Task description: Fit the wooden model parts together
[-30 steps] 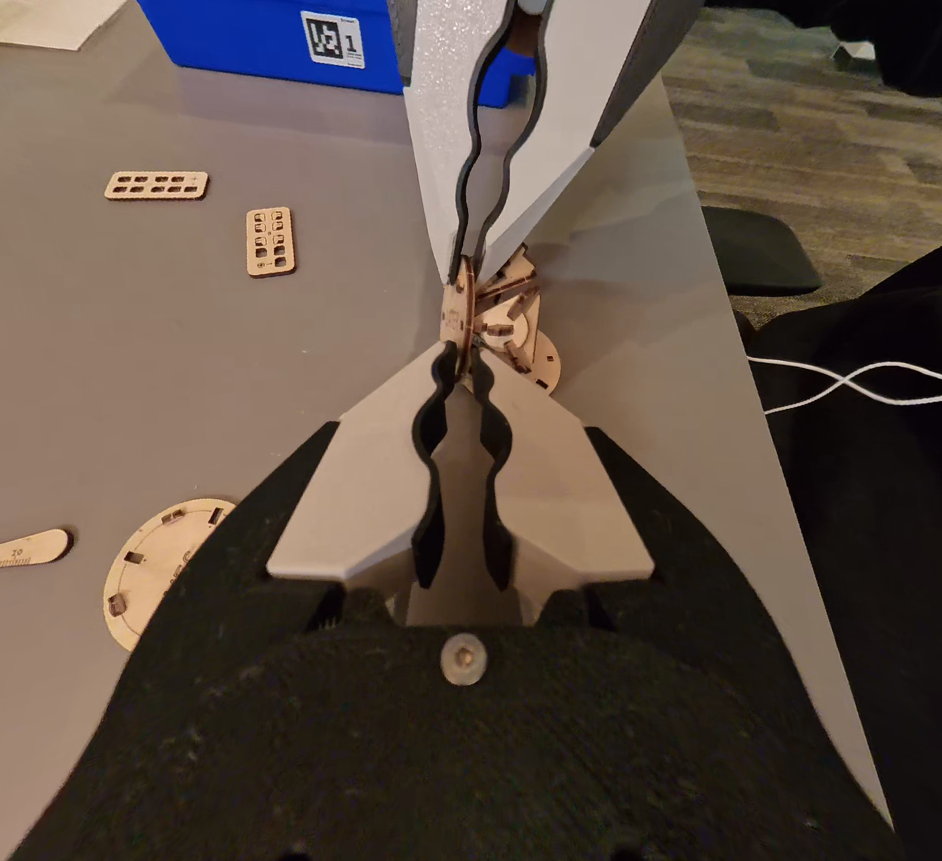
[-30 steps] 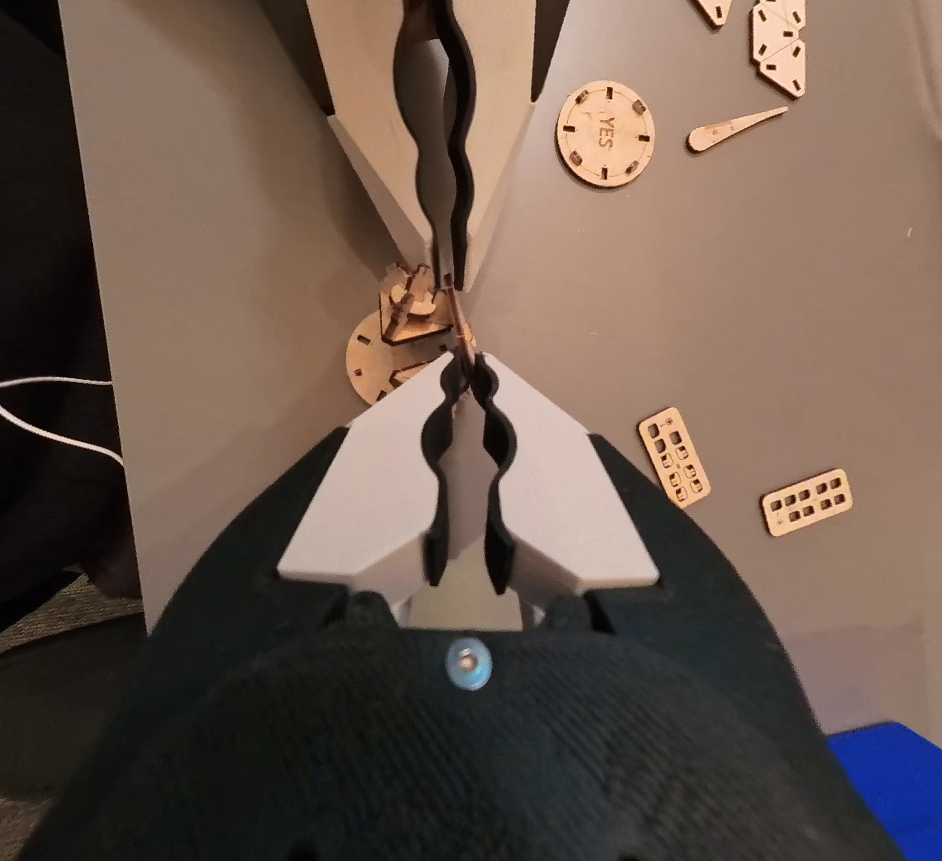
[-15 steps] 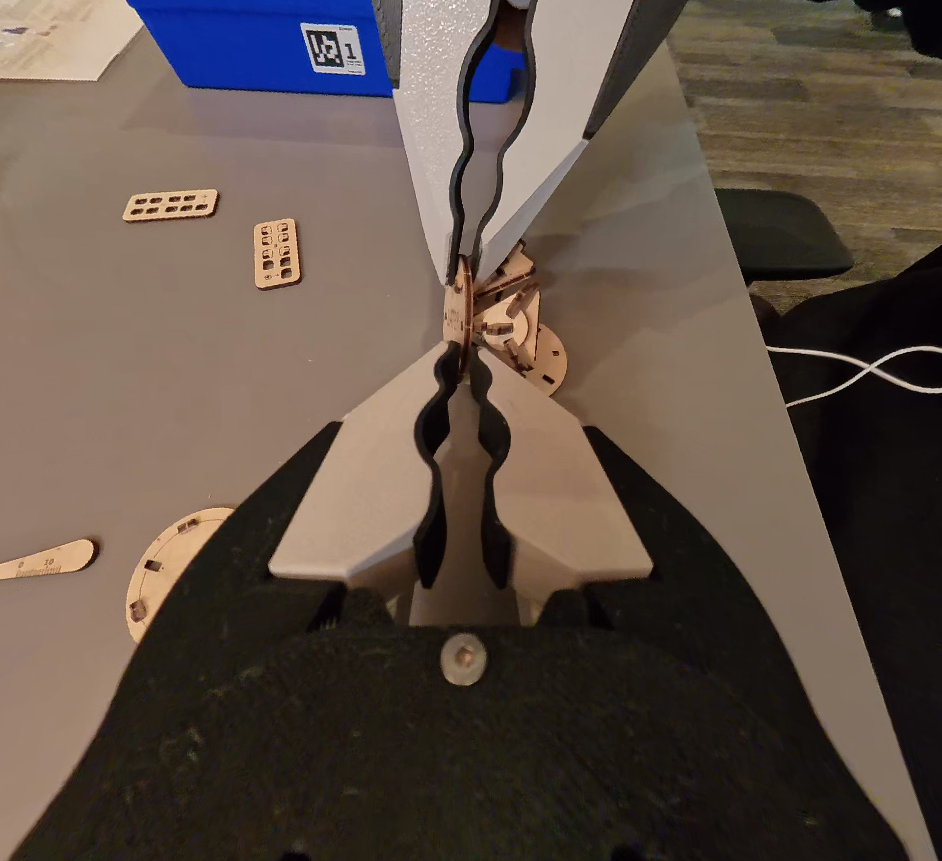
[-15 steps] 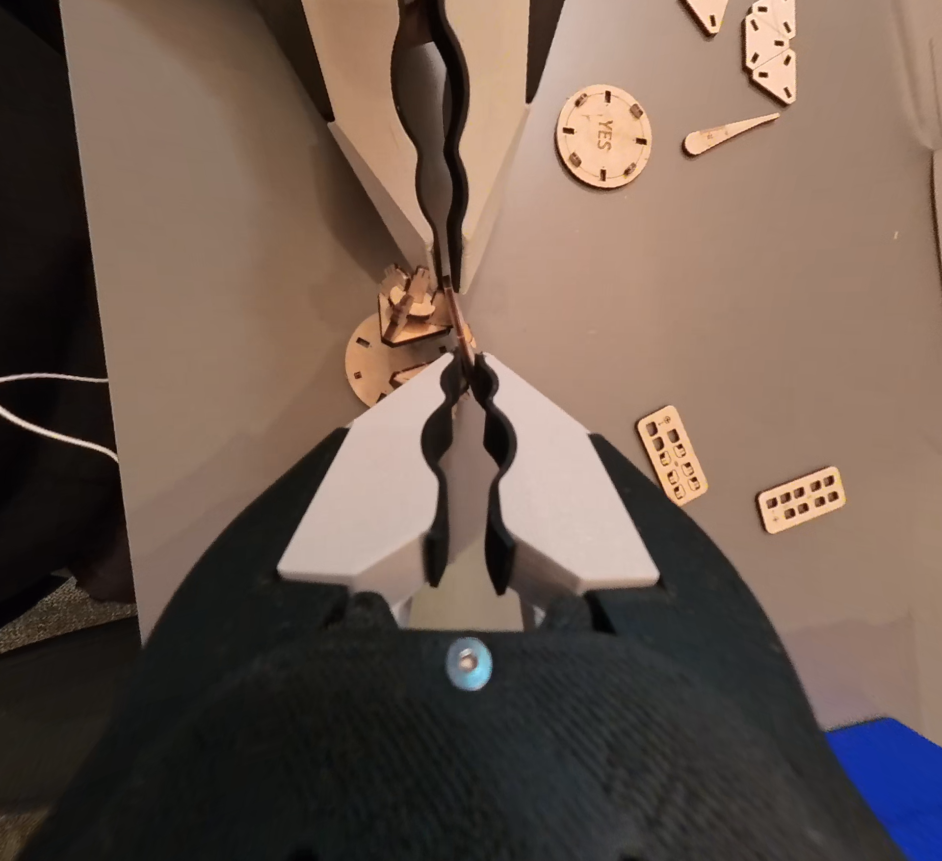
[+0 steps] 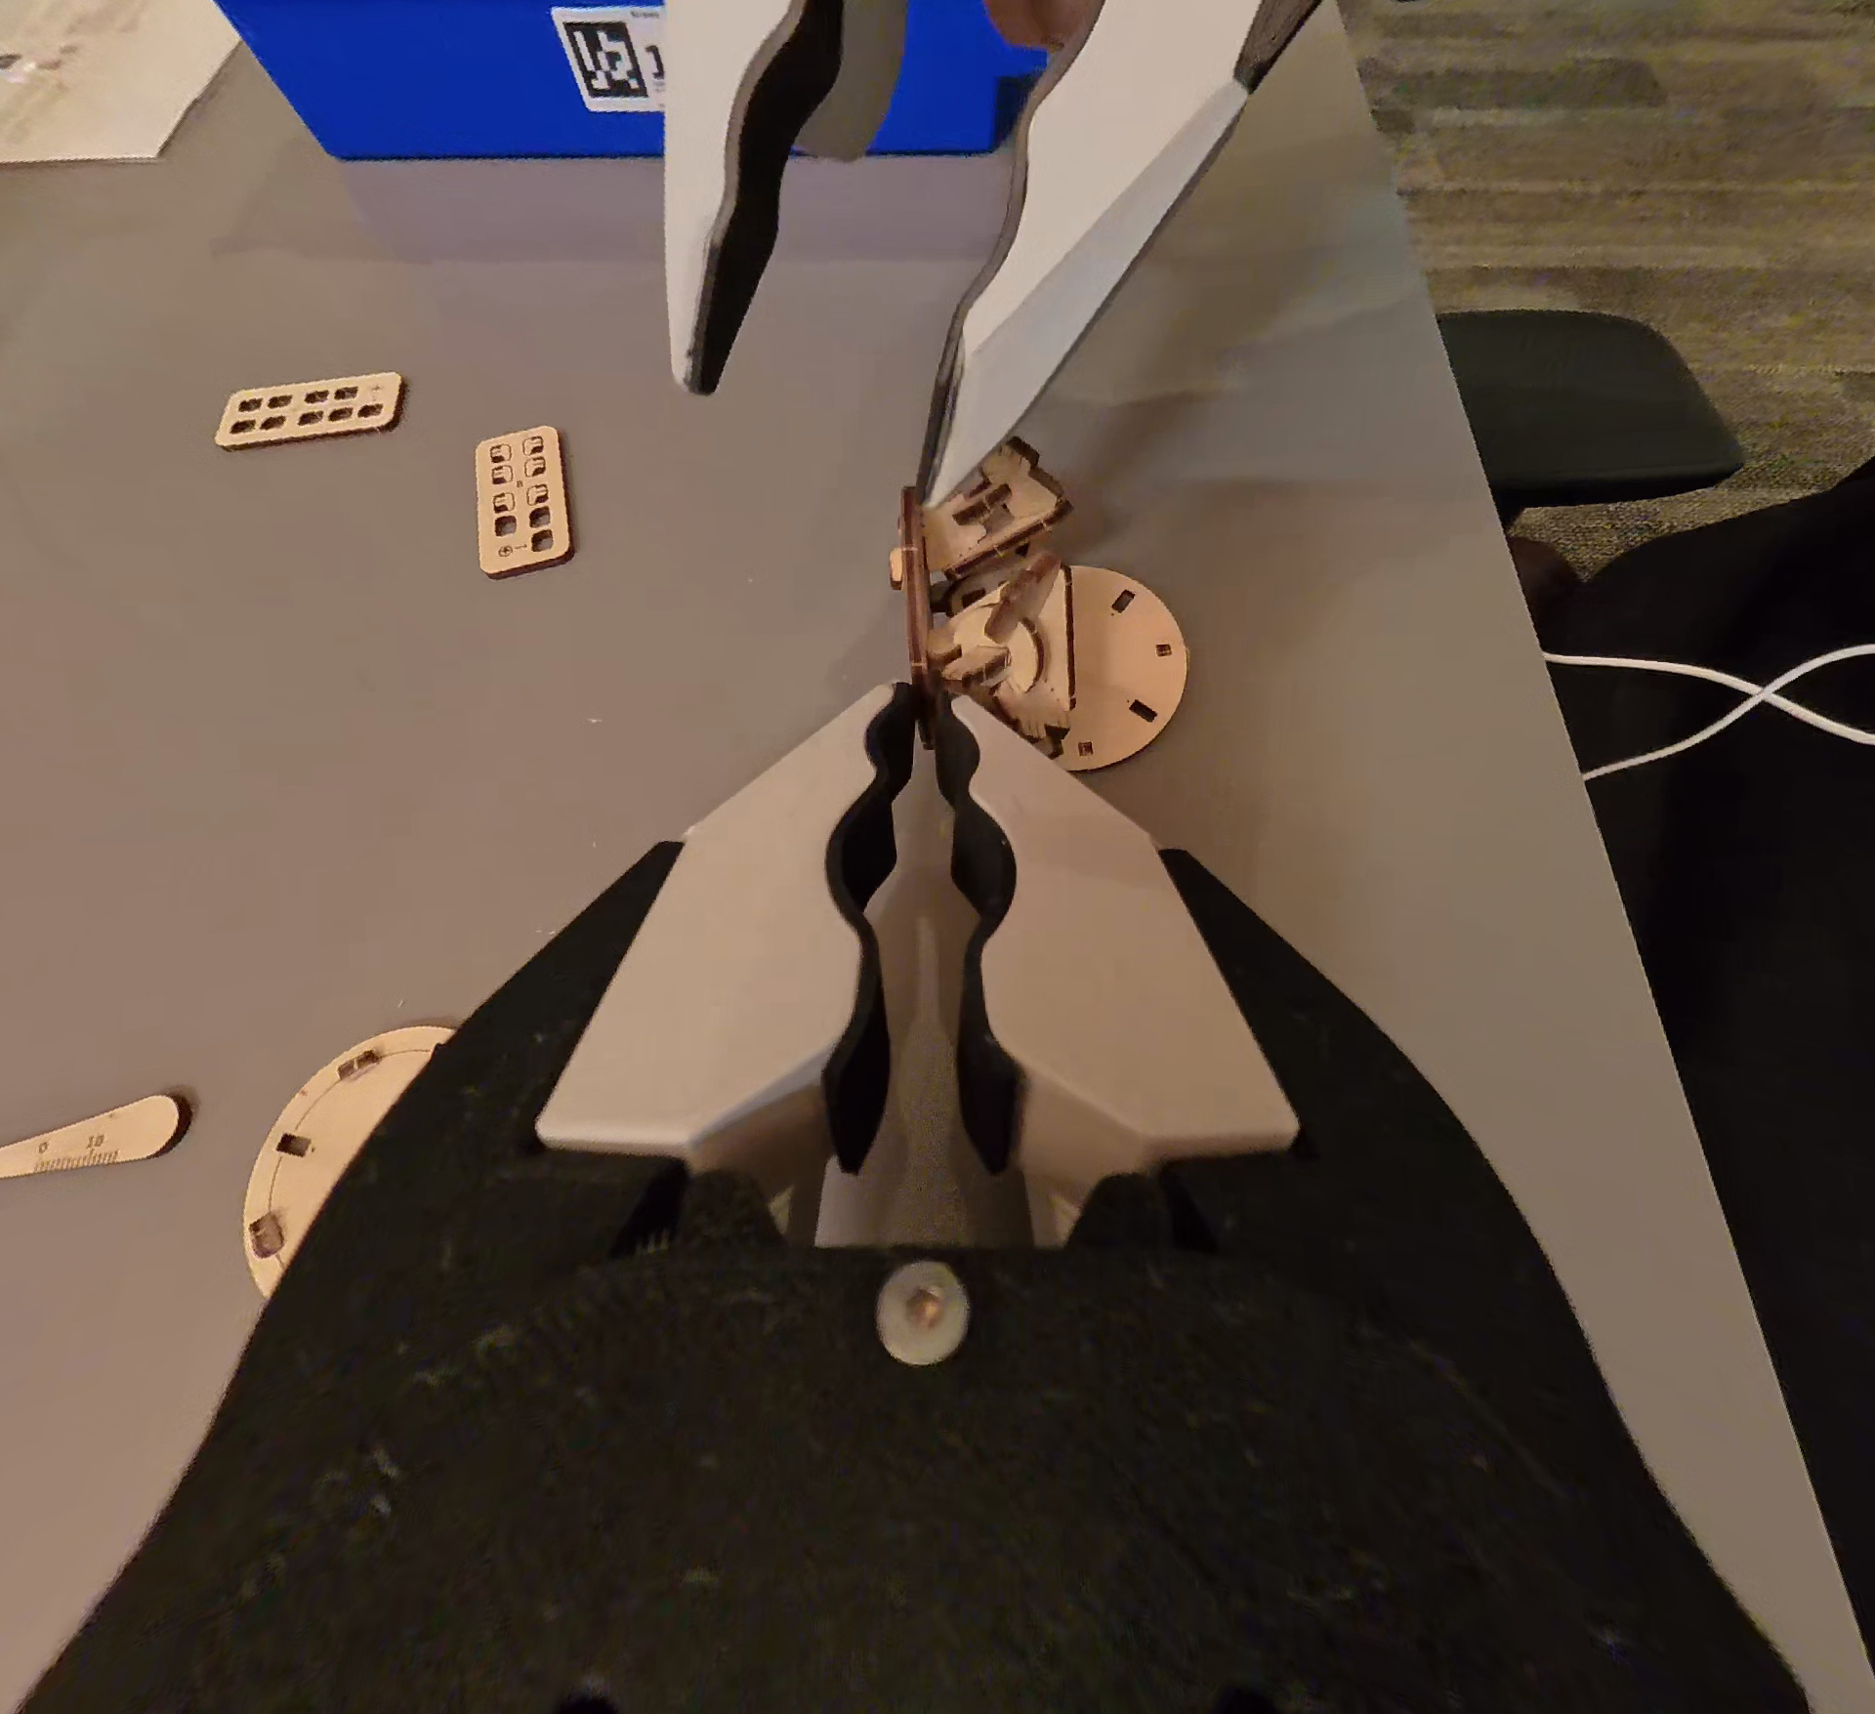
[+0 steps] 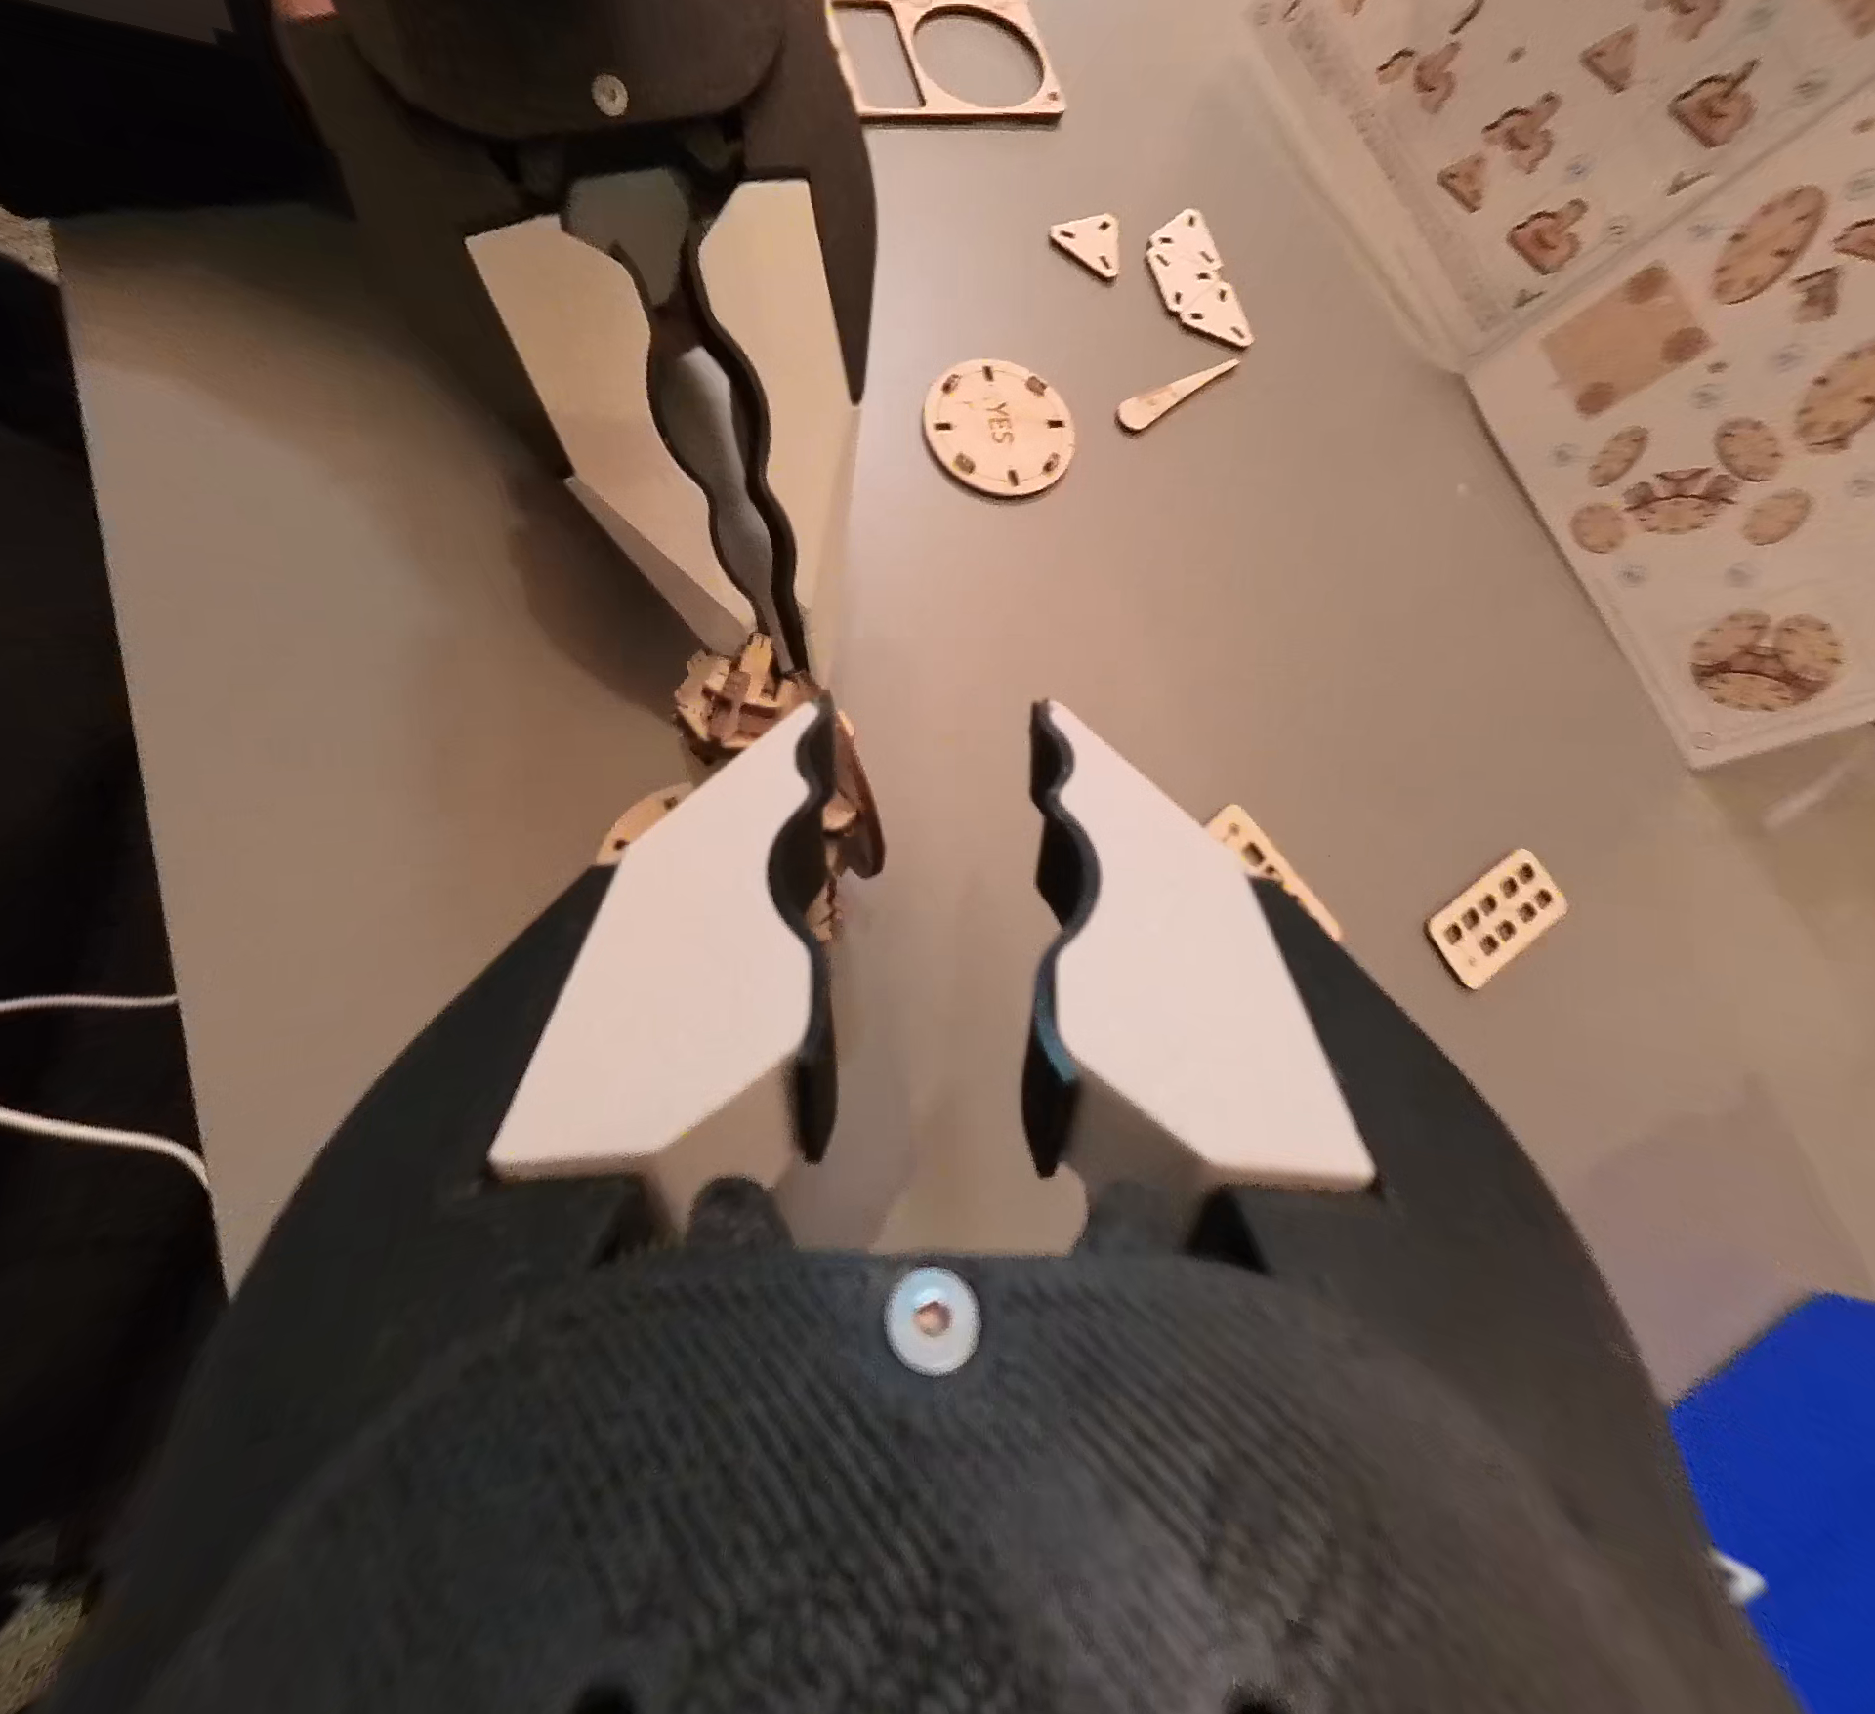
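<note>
Two views differ: the left gripper (image 5: pixel 921 724) stays clamped on a wooden disc (image 5: pixel 916 590) edge; only the right gripper's (image 6: pixel 931 720) spread-apart view shows instruction sheets (image 6: pixel 1664 346) on the desk (image 6: pixel 1268 651).

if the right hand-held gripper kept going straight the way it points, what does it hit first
Probably bare grey table: the open right hand-held gripper has nothing between its fingertips. The wooden disc sits against its left finger, beside that line. Depth is unclear.
</note>
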`<action>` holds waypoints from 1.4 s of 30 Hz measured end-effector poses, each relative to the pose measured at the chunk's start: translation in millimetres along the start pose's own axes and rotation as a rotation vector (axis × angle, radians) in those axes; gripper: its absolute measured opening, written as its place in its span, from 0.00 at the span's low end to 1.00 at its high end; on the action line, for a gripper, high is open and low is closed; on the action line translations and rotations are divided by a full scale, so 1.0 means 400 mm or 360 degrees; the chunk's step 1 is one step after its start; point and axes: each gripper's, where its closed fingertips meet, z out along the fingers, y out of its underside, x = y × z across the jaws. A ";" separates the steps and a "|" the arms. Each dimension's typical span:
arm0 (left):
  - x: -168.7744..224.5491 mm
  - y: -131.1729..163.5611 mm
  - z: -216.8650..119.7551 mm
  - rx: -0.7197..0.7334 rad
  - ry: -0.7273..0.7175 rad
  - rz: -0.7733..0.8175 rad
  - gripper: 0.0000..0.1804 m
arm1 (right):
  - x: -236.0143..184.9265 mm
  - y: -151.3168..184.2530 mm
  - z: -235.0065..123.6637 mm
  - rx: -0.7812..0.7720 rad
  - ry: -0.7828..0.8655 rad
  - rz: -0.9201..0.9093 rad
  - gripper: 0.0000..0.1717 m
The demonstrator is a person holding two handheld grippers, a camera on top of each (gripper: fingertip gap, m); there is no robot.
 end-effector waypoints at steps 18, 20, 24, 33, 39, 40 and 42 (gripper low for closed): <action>0.016 -0.014 0.008 0.0010 -0.0018 0.0062 0.00 | -0.175 0.191 -0.032 -0.0086 -0.0074 0.0314 0.20; 0.018 -0.016 0.009 0.0014 -0.0020 0.0069 0.00 | -0.176 0.199 -0.008 -0.0125 -0.0022 0.0321 0.22; 0.022 -0.018 0.007 0.0021 -0.0010 0.0072 0.00 | -0.169 0.192 0.023 -0.0184 0.0000 0.0401 0.24; 0.006 -0.015 -0.008 0.0038 -0.0011 0.0019 0.00 | -0.159 0.176 0.045 -0.0105 0.0004 0.0478 0.23; 0.007 -0.010 -0.010 0.0025 0.0015 -0.0039 0.00 | -0.158 0.175 0.046 -0.0086 0.0006 0.0484 0.22; 0.006 -0.009 -0.009 0.0025 0.0013 -0.0043 0.00 | -0.158 0.175 0.046 -0.0080 0.0007 0.0486 0.22; 0.005 -0.007 -0.009 0.0018 0.0009 -0.0047 0.00 | -0.158 0.175 0.046 -0.0073 0.0007 0.0484 0.22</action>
